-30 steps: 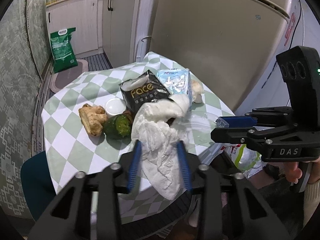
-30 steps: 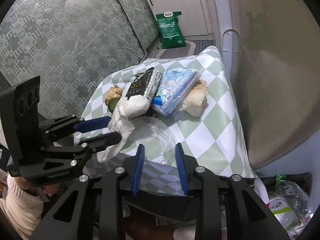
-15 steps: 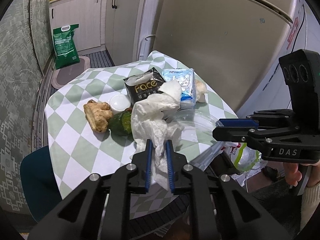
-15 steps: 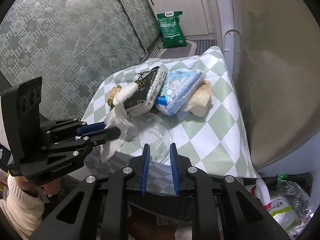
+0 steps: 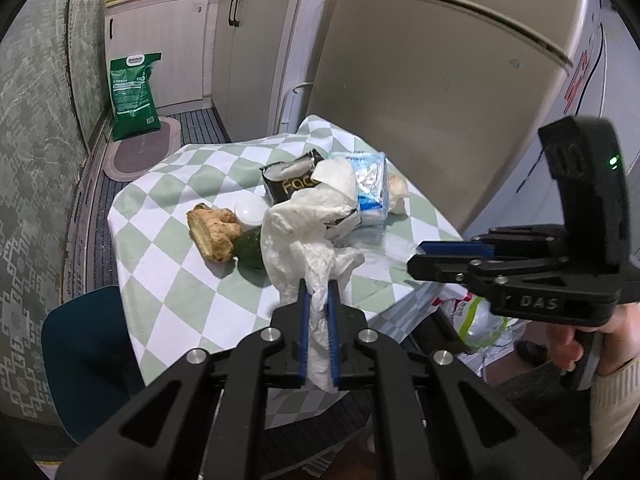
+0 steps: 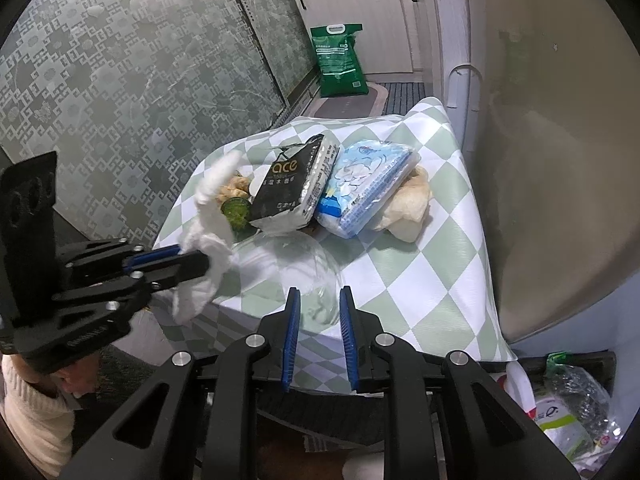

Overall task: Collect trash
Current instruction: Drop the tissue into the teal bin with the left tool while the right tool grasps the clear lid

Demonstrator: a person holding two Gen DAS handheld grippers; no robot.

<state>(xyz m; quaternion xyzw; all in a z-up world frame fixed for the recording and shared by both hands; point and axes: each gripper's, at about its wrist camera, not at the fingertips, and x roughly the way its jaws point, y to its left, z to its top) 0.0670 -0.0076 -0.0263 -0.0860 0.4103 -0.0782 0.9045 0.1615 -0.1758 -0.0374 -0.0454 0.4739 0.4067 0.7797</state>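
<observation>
My left gripper is shut on a crumpled white paper towel and holds it lifted off the checked table; it also shows in the right wrist view with the towel hanging from it. My right gripper is closed around the near edge of a clear plastic film lying on the table's front edge. In the left wrist view the right gripper hovers at the table's right side.
On the table lie a black tissue pack, a blue tissue pack, a ginger root, a dark green vegetable, a white lid and a beige lump. A fridge stands right; trash bags lie on the floor.
My left gripper closed on the paper towel and lifted it back toward me. My right gripper's jaws narrowed onto the clear film.
</observation>
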